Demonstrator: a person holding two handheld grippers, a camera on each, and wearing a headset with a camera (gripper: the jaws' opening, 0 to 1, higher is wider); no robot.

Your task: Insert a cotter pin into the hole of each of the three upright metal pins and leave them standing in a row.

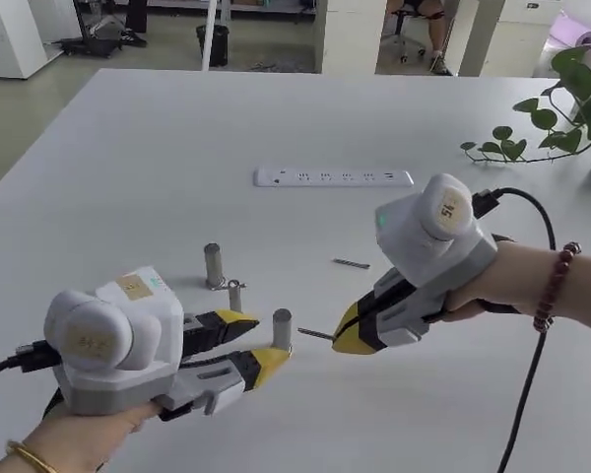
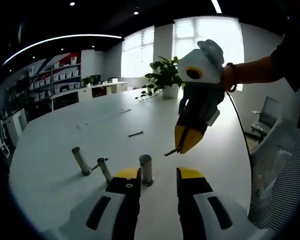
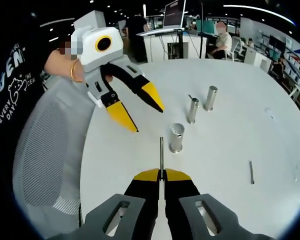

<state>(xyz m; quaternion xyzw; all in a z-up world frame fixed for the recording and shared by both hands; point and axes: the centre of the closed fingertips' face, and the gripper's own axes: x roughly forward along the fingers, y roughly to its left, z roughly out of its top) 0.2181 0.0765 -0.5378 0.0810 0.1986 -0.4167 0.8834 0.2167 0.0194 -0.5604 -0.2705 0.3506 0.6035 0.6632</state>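
1. Beyond a broad white table [image 1: 177, 148] runs the pale floor [image 1: 39, 118] of an office. A power strip [image 1: 333, 177] lies near the table's middle, and a potted plant [image 1: 561, 108] stands at its right edge.
2. Toward the near edge, three metal pins stand upright in a slanting row: the nearest pin [image 1: 283, 328], the middle pin [image 1: 235, 294] and the far pin [image 1: 214, 263].
3. The middle pin seems to have a thin wire through its top, possibly a cotter pin, but it is too small to be sure.
4. A loose cotter pin [image 1: 352, 263] lies flat on the table, apart from the row and on the side toward the plant.
5. The right gripper [image 1: 343, 339] is clenched on the held cotter pin [image 1: 315, 334], which juts straight out past its jaw tips.
6. The left gripper [image 1: 263, 338] is released. Its jaws stand on either side of the nearest pin and are not closed on it.
7. The held cotter pin lies level with its long axis pointing at the nearest pin. Its free tip is just beside the pin's upper part, near it but not touching. In the right gripper view the tip sits slightly left of the shaft.
8. The hole itself is not visible. As I judge it, the right gripper must line the tip up with the hole and push along that axis while the left gripper steadies the pin.
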